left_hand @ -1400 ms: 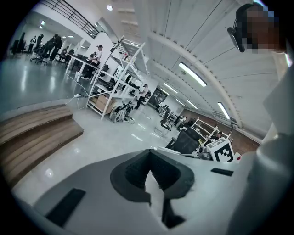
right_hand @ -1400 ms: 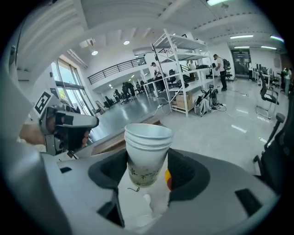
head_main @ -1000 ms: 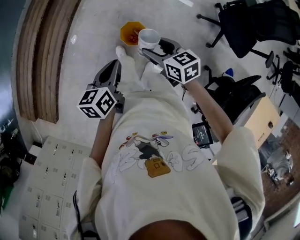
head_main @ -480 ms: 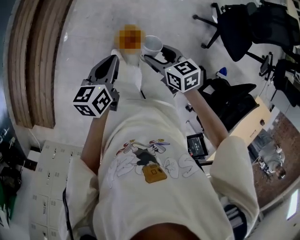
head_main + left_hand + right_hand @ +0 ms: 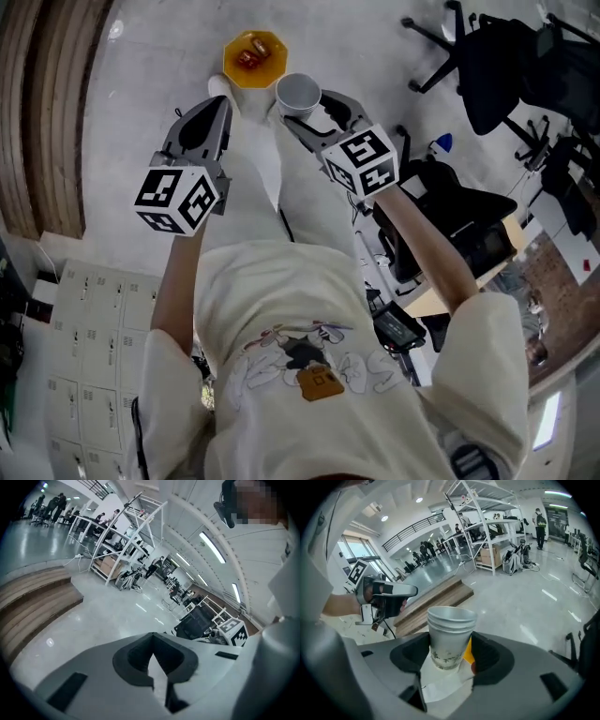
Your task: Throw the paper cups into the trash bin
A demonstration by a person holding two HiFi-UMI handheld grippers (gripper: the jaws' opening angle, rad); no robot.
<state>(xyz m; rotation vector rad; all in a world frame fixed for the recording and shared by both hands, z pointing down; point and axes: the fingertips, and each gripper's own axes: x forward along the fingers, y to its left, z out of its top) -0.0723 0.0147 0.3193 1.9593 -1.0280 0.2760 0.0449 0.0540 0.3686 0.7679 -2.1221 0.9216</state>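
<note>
Two tongs show in my head view. The right tongs (image 5: 304,105) sit at upper centre of the frame, pinching a nested stack of paper cups (image 5: 298,94). In the right gripper view the stack (image 5: 450,637) stands upright between the jaws, mouth up, with more than one rim showing at its top. The jaws stand wide apart, one on either side of the cup wall.

The left tongs (image 5: 214,111) sit left of centre in the head view. Their own view shows the jaws pressed together, with only a narrow slit between them and nothing held (image 5: 152,656).

The trash bin (image 5: 253,58) is an orange, angular container on the grey floor (image 5: 159,56), at the top centre of the head view. Red scraps lie inside it. In that frame the cups sit just to the right of the bin's rim and slightly below it. I cannot tell how high they are above it. A sliver of the same orange shows directly behind the stack in the right gripper view.

Wooden steps (image 5: 37,94) run down the left edge, and a black office chair (image 5: 506,66) occupies the upper right.
</note>
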